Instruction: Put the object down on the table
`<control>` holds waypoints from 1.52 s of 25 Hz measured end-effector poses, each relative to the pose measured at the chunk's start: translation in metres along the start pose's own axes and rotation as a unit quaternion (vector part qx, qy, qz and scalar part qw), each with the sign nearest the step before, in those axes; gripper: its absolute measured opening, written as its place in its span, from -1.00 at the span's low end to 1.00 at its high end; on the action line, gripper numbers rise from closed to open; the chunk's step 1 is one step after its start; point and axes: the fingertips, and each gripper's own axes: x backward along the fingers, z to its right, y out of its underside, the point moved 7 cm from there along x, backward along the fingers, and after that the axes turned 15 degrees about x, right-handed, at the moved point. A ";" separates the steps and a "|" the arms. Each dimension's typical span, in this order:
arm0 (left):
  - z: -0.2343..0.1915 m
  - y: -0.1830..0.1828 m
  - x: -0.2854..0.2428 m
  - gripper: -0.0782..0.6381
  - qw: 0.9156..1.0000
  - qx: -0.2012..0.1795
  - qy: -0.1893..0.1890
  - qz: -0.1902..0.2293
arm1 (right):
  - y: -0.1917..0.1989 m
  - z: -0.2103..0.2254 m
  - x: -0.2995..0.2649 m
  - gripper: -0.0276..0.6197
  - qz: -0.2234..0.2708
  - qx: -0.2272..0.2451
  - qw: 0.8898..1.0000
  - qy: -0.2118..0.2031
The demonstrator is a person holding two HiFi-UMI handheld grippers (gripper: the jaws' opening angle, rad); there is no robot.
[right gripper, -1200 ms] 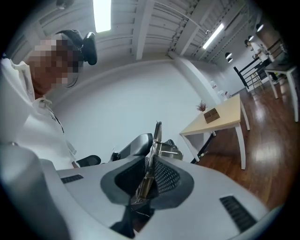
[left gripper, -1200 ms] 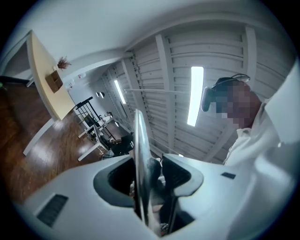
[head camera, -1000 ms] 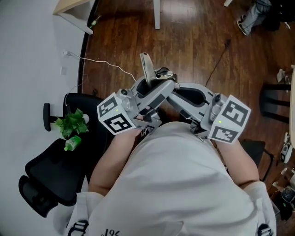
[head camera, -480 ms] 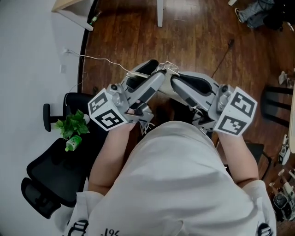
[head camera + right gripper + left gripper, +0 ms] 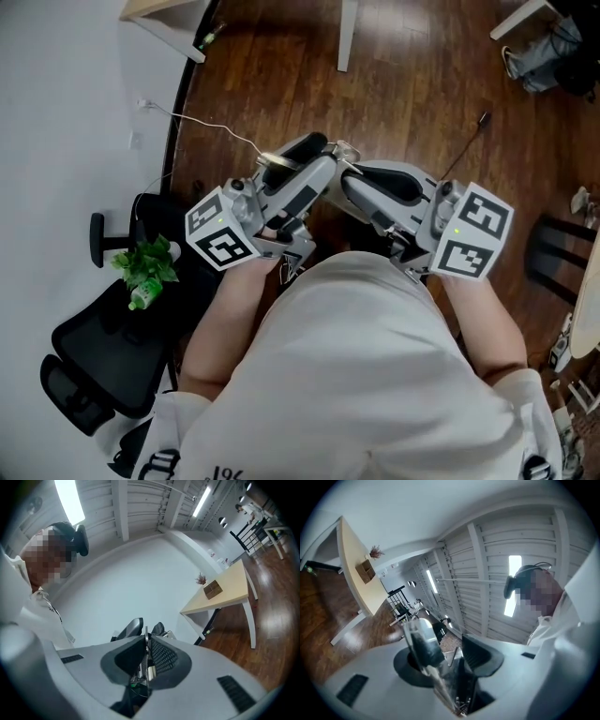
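Note:
I hold both grippers close in front of my chest, tips meeting over the wood floor. A thin clear flat piece [image 5: 423, 641] lies lengthwise in the left gripper [image 5: 305, 167], against its left pad; those jaws stand apart around it. In the head view the piece [image 5: 277, 158] shows as a pale strip at the left tips. The right gripper [image 5: 349, 174] is shut, with the piece's thin edge [image 5: 146, 641] pinched between its pads. A table [image 5: 161, 9] with a pale wood top and white legs stands far off at the top left, and the table [image 5: 224, 595] also shows in the right gripper view.
A black office chair [image 5: 98, 352] at my left carries a green plant [image 5: 145, 262] and a small green bottle. A white cable [image 5: 202, 124] runs across the floor by the white wall. More white legs [image 5: 347, 33] stand ahead, and bags and dark frames lie at the right.
The clear piece stood upright above the left gripper's tips a second ago and now lies low between the two grippers. Both grippers have shifted a little to the left.

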 end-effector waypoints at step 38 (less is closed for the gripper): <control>-0.101 -0.179 -0.013 -0.28 0.998 -0.046 -0.047 -0.005 | -0.088 0.175 -0.093 -0.91 0.008 0.032 0.995 0.093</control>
